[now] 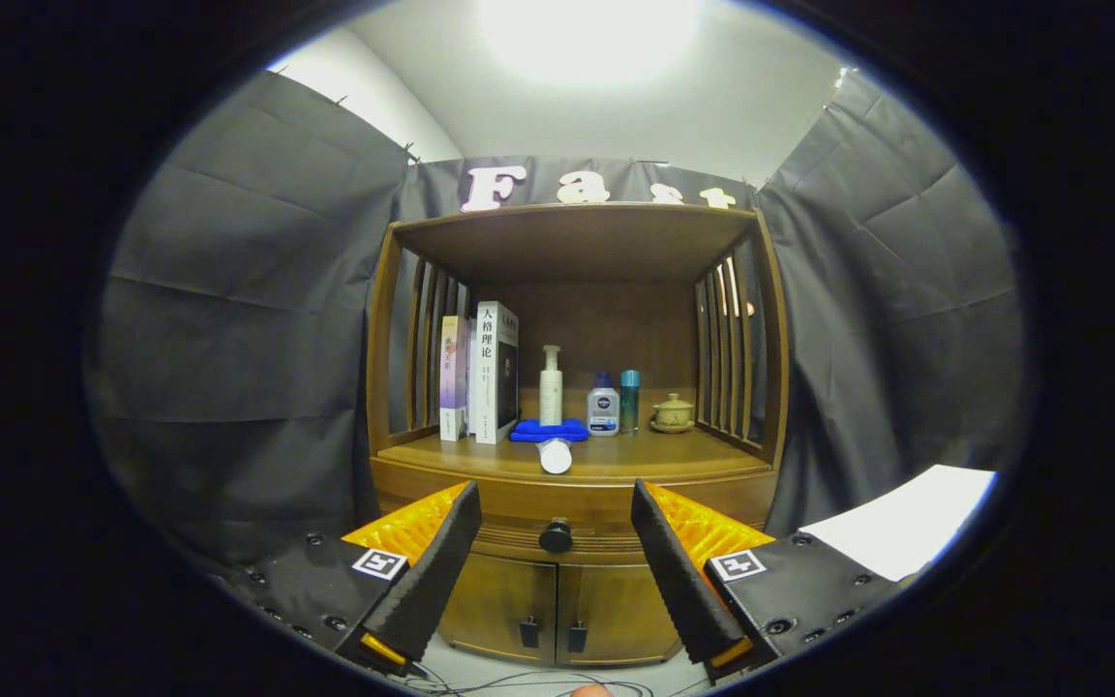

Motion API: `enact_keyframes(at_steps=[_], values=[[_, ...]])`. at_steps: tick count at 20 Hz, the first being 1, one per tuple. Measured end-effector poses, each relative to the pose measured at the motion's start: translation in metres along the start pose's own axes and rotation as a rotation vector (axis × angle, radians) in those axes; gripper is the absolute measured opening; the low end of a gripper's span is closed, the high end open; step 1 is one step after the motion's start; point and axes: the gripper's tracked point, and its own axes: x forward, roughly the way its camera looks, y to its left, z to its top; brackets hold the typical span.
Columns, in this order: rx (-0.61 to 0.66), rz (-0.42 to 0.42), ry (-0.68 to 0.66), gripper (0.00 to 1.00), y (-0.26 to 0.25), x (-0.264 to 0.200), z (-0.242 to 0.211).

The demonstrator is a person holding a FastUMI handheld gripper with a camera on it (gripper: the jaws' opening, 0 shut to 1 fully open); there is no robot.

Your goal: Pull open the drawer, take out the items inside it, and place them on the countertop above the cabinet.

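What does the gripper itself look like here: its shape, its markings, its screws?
The gripper has two wedge-shaped fingers with finely textured inner faces and ribbed outer sides. Each sits on a dark body plate with round screws and a small square black-and-white marker. Thin cables lie below.

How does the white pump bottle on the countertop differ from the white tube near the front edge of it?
The white pump bottle stands upright behind the blue cloth; the white tube lies on its side in front of that cloth. The pump bottle has a pump head; the tube shows a round end toward the camera. Both are white and rest on the countertop, beyond the open gripper, whose fingers flank the drawer knob without touching it.
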Motion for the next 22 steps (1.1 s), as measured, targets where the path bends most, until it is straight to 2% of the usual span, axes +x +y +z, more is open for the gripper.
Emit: enact_keyframes(at_steps=[3,22], values=[[-0.007,0.011,0.007,0.98,0.004,-0.014,-0.002],[-0.005,0.038,0.006,0.98,0.015,-0.01,-0.009]])
